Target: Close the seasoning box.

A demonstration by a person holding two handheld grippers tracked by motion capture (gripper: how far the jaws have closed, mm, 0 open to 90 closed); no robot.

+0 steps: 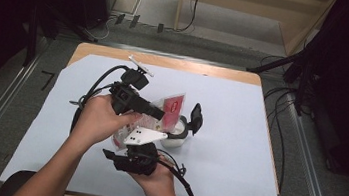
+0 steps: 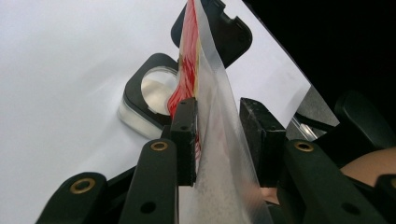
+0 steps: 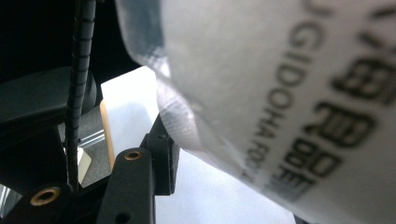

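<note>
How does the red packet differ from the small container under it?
The red packet is thin, flexible film held up in the air; the container is rigid and sits on the white sheet. The packet is red and clear; the container is pale with a black rim and an open black lid.

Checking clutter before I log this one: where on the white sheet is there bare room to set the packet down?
The white sheet is bare right of the open-lidded container out to the table's right edge, and along the far strip. The left side is bare too. It is crowded mid-table, where both hand-held grippers hold the red packet over the container.
</note>
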